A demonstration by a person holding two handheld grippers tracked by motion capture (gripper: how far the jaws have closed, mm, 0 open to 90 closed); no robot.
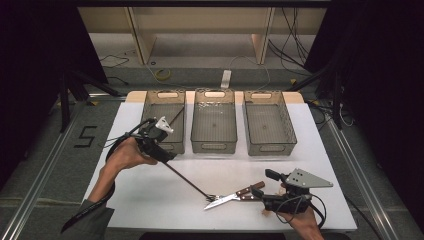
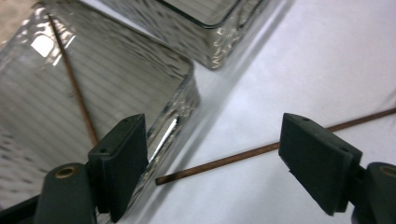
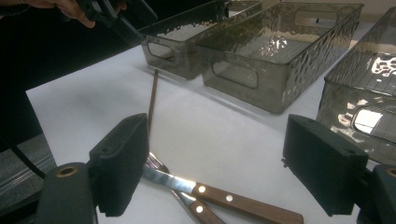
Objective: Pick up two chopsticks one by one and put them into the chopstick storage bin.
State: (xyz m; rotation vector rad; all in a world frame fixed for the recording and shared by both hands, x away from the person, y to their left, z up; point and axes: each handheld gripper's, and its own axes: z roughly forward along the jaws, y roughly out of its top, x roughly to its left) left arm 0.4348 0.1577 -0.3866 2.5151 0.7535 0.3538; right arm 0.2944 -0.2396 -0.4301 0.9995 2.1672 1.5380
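Observation:
A thin brown stick (image 1: pixel 187 180) lies on the white table, running from near the left bin (image 1: pixel 148 107) to a fork (image 1: pixel 211 198) and a wooden-handled knife (image 1: pixel 235 196) at the front. My left gripper (image 1: pixel 165 154) is open just above the stick's far end; in the left gripper view the stick (image 2: pixel 233 158) lies between the spread jaws of that gripper (image 2: pixel 215 163), untouched. A second stick (image 2: pixel 74 86) leans inside the left bin (image 2: pixel 184 100). My right gripper (image 3: pixel 215 163) is open over the knife (image 3: pixel 224 198) and fork (image 3: pixel 187 200), holding nothing.
Three see-through bins stand in a row at the back: left, middle (image 1: pixel 214 145) and right (image 1: pixel 287 125). The white table (image 1: pixel 310 165) ends close to my right hand. Cables and table legs lie on the floor beyond.

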